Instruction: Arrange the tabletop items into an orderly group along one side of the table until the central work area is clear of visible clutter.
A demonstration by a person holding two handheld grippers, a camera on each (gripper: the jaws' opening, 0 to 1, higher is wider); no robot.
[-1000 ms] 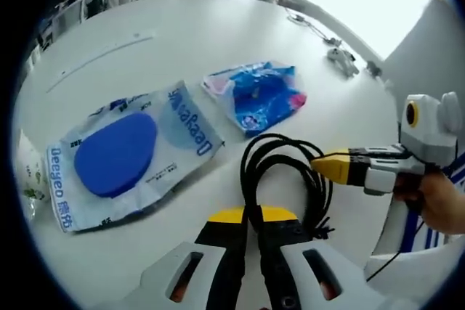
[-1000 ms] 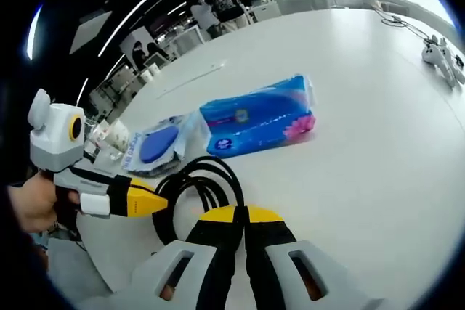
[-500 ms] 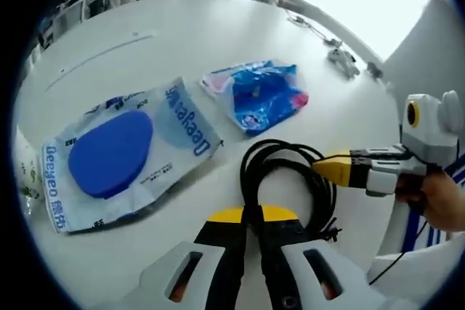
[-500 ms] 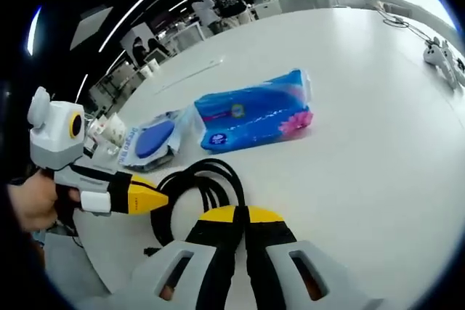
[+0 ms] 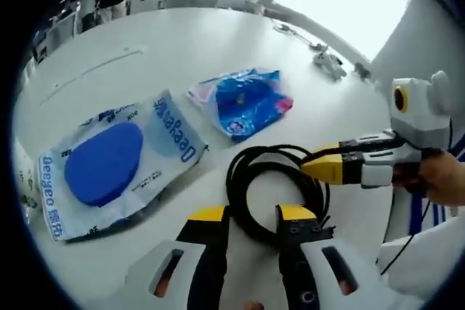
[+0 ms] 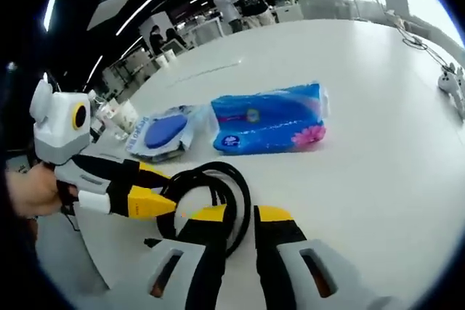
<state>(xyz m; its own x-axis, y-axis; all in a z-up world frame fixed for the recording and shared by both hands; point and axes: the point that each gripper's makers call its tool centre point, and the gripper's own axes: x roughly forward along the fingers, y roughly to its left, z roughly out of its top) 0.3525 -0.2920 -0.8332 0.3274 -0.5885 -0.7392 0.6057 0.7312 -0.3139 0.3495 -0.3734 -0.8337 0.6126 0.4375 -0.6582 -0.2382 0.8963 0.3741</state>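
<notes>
Right now your white table [image 5: 167, 41] carries everything, its near edge running just under both of your grippers. On it, the biggest item is the clear packet with the blue oval pad [image 5: 102, 161], printed "Deegeo", lying flat towards the table's near left side in the left gripper view; in the right gripper view the same packet [image 6: 163, 132] sits beyond the cable, with paper cups [image 6: 120, 115] just behind it at the table's edge. Next to the packet, further in from the edge, lies the blue tissue pack [image 6: 270, 119], its end facing you in the left gripper view [image 5: 243, 99].

Nearest the edge is the coiled black cable [image 5: 272, 194], resting on the table. Your left gripper [image 5: 251, 217] has its jaws parted, standing either side of the coil's near loop and not closed on it. Your right gripper [image 6: 240, 215] has only a narrow gap between its jaws, and a strand of the cable [image 6: 211, 197] runs into that gap; you cannot tell whether it is pinched. Each gripper's yellow tip reaches the coil from the side in the other's view.

Far across the table lie a small white object [image 6: 454, 81] and a thin cord [image 5: 290, 30].
</notes>
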